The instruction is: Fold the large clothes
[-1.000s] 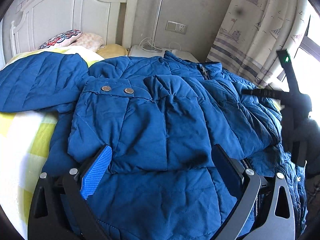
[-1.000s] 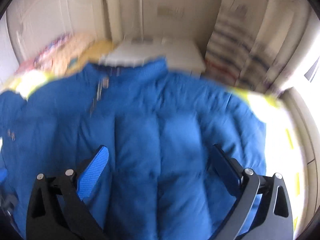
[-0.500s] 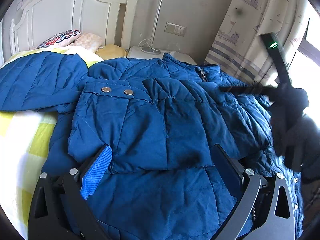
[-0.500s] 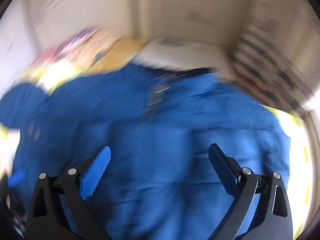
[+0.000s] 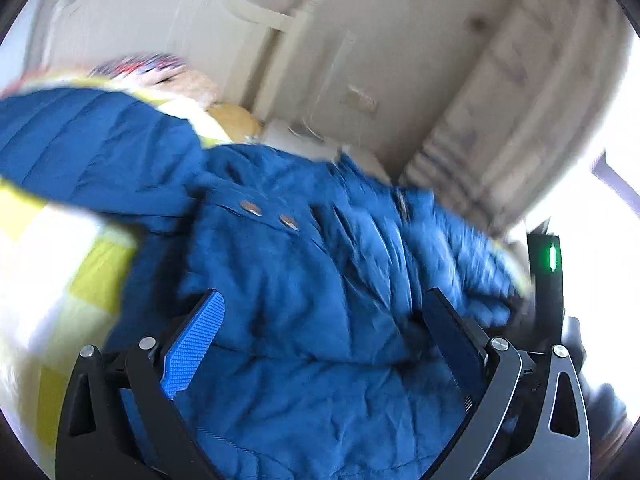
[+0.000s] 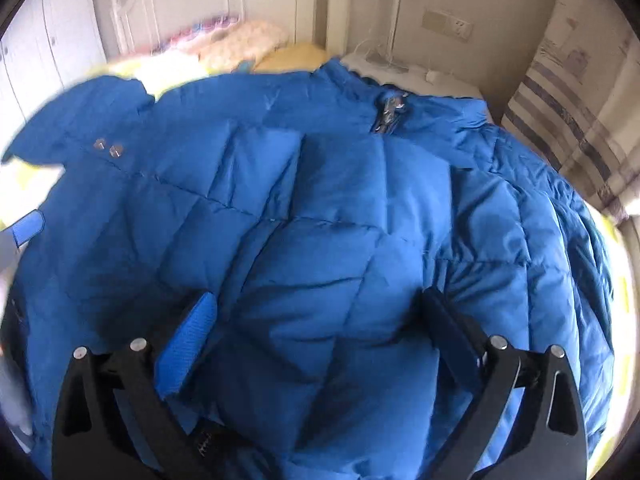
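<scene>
A large blue quilted jacket [image 6: 340, 208] lies spread on a bed, zipper collar [image 6: 390, 110] toward the headboard and two metal snaps [image 6: 108, 147] on a flap at the left. My right gripper [image 6: 320, 320] hovers open low over the jacket's middle, nothing between its fingers. In the blurred left wrist view the same jacket [image 5: 304, 280] fills the centre, snaps [image 5: 268, 214] showing, one sleeve [image 5: 88, 152] stretched to the left. My left gripper [image 5: 324, 336] is open above the lower jacket. The other gripper's dark body with a green light [image 5: 552, 258] stands at the right edge.
The bed has a yellow-and-white checked sheet [image 5: 60, 264], a white headboard [image 6: 132, 12] and pillows [image 6: 240, 42] at the far end. A white nightstand [image 6: 404, 72] with cables, a wall socket [image 6: 448, 26] and a striped curtain [image 6: 568, 112] stand beyond the jacket.
The right gripper swung from the jacket's right side toward its middle and now views it sharply. The left gripper's view has tilted and blurred with motion. Both stay open.
</scene>
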Available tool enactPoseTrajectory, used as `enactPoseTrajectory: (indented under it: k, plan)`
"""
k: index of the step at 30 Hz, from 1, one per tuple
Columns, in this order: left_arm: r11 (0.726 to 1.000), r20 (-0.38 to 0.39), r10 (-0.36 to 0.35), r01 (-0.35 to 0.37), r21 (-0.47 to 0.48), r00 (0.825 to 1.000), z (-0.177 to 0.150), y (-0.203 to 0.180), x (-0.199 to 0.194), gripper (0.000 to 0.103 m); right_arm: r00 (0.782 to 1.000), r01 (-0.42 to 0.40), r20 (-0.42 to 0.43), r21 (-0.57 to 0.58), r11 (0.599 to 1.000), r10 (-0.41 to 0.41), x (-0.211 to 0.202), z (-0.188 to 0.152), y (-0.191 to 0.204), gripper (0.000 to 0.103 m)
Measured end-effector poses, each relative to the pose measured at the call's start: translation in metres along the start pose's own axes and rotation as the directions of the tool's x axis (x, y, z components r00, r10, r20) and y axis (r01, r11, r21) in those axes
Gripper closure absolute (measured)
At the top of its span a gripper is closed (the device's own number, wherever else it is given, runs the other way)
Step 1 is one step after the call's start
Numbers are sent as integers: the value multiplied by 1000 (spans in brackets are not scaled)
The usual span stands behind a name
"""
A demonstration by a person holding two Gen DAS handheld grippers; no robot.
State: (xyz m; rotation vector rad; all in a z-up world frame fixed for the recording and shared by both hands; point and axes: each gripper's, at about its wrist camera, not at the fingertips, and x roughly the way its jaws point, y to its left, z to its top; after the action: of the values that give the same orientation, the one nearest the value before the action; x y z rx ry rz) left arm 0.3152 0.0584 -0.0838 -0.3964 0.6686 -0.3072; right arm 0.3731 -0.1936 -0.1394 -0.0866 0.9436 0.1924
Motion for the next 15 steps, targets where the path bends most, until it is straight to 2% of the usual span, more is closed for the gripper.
enactPoseTrajectory:
  k: [2, 4, 6, 7, 10, 11, 12, 13, 15]
  plan:
    - [991, 35, 2, 3, -136, 999, 11, 25, -20, 6, 1000, 3, 15, 43, 999, -4, -19, -1, -6, 3]
    - [964, 97, 16, 10, -266, 995, 22, 58, -47, 6, 997, -30, 69, 55, 998, 26, -40, -7, -6, 3]
    - [919, 157, 64, 4, -394, 986, 34, 108, -78, 6, 995, 2, 95, 45, 999, -6, -60, -24, -8, 3]
    - [895, 169, 111, -24, -445, 979, 40, 134, -90, 6, 995, 27, 97, 49, 998, -31, -64, -32, -11, 3]
    - [832, 170, 222, -96, -547, 960, 57, 199, -112, 6, 989, 111, 88, 88, 990, -119, -67, -57, -27, 3]
    - [805, 178, 240, -93, -586, 954, 65, 226, -116, 11, 989, 119, 79, 109, 987, -128, -62, -64, -35, 3]
    - [780, 187, 233, -69, -622, 954, 71, 250, -118, 18, 991, 108, 65, 135, 985, -117, -54, -68, -44, 3]
    - [760, 191, 220, -46, -648, 957, 78, 269, -118, 18, 993, 86, 65, 161, 983, -98, -50, -73, -48, 2]
    - [739, 208, 220, -24, -673, 953, 90, 294, -115, 24, 991, 95, 75, 153, 984, -107, -48, -71, -47, 2]
